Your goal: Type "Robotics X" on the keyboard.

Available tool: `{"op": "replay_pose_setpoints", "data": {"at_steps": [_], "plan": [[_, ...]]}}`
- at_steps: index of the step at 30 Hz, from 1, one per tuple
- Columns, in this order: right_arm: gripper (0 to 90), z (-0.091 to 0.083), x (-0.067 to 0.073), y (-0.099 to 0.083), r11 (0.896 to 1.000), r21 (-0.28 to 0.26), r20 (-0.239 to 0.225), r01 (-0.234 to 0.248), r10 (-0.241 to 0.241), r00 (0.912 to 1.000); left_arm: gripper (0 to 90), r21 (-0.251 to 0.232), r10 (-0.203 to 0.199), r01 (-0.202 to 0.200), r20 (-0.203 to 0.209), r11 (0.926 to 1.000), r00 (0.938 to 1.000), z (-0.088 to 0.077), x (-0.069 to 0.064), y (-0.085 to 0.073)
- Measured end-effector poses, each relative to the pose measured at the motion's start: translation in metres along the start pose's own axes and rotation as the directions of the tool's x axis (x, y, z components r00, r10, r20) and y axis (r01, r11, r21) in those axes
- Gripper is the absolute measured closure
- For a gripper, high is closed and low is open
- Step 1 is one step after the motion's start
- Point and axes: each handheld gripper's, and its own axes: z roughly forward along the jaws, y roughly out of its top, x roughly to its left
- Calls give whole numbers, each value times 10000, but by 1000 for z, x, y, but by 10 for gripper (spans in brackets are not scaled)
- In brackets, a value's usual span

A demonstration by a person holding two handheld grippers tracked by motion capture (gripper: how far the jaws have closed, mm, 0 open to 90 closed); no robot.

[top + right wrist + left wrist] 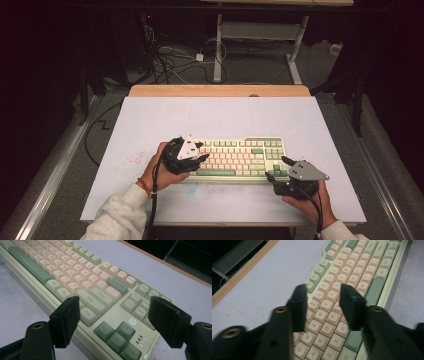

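The keyboard (240,159) lies lengthwise across the desk (150,120). The left gripper (200,159) hovers over its left keys, the right gripper (276,171) at its right end; both grippers' fingers (298,306) are apart, holding nothing.

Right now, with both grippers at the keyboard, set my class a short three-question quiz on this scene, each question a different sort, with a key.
1. True or false: the left gripper holds a keycap between its jaws.
2. Which end of the keyboard does the right gripper hover over? A) the arrow-key end B) the Q, A end
3. Fill in: the keyboard lies on a pale ___.

Key: 1 false, its jaws stand apart over the letter keys with nothing gripped; 2 A; 3 table mat.
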Motion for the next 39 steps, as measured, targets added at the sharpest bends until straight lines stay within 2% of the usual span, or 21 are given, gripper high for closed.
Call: {"op": "replay_pose_setpoints", "data": {"at_steps": [2, 3, 4, 5, 7, 9, 15, 22, 25, 28, 29, 30, 31, 33, 34, 36, 38, 39], "plan": [[260, -1, 0, 0, 10000, -11, 0, 4, -4, 10000, 363, -63, -12, 11, -181, 10000, 9998, -4, 0, -4], [262, -1, -1, 0, 10000, -10, 36, -1, 1, 10000, 266, -109, -41, 38, -286, 9999, 9996, -6, 0, -7], [263, -1, -1, 0, 10000, 11, 44, -17, 17, 10000, 229, -161, -99, 93, -347, 9998, 9993, -8, 1, -9], [263, -1, -1, 0, 10000, 11, 44, -17, 17, 10000, 229, -231, -164, 156, -350, 9996, 9993, -10, 1, -11], [280, 0, 0, 0, 10000, 50, -34, 71, -71, 10000, 184, -324, -114, 97, -518, 9994, 9986, -15, 2, -19], [280, -1, 0, 0, 10000, 44, -55, 53, -53, 10000, 177, -296, -238, 222, -563, 9993, 9981, -19, 3, -25], [276, -2, -2, 1, 10000, -13, 53, -30, 30, 10000, 177, -349, -537, 499, -1210, 9981, 9912, -34, 6, -49], [282, -2, -2, 3, 10000, -29, 51, -48, 48, 10000, 177, 218, -482, 527, -1688, 9984, 9845, -41, 7, -72], [300, -3, -3, 5, 10000, -33, 63, -49, 49, 10000, 177, 302, -798, 864, -1748, 9958, 9814, -42, 6, -81], [384, -4, -4, 8, 9998, -101, -101, -147, 146, 9998, 177, 517, -906, 1015, -1813, 9935, 9792, -43, 3, -88], [384, -4, -4, 8, 9998, -101, -101, -147, 146, 9998, 177, 635, -902, 1039, -1898, 9926, 9777, -44, 2, -91], [467, -5, -4, 11, 9996, -167, -486, -221, 213, 9986, 177, 683, -915, 1058, -1869, 9920, 9781, -45, 1, -93], [510, -5, -4, 13, 9996, -192, -679, -183, 170, 9976, 177, 729, -940, 1091, -1851, 9914, 9782, -46, 0, -95], [532, -5, -4, 14, 9997, -216, -714, -132, 116, 9974, 177, 776, -1021, 1175, -1784, 9900, 9786, -48, -1, -98], [590, -4, -6, 20, 9998, -145, -732, -117, 106, 9973, 177, 830, -989, 1152, -1791, 9899, 9789, -51, -2, -101], [639, -2, -7, 25, 9996, -177, -873, -210, 194, 9960, 177, 893, -983, 1162, -1836, 9892, 9781, -52, -2, -104], [665, -1, -7, 26, 9998, -151, -937, -158, 143, 9955, 177, 940, -986, 1175, -1850, 9886, 9778, -53, -2, -105], [712, 3, -7, 31, 9999, -124, -1199, 14, -29, 9928, 177, 987, -1038, 1237, -1857, 9874, 9771, -53, -2, -107]]}}
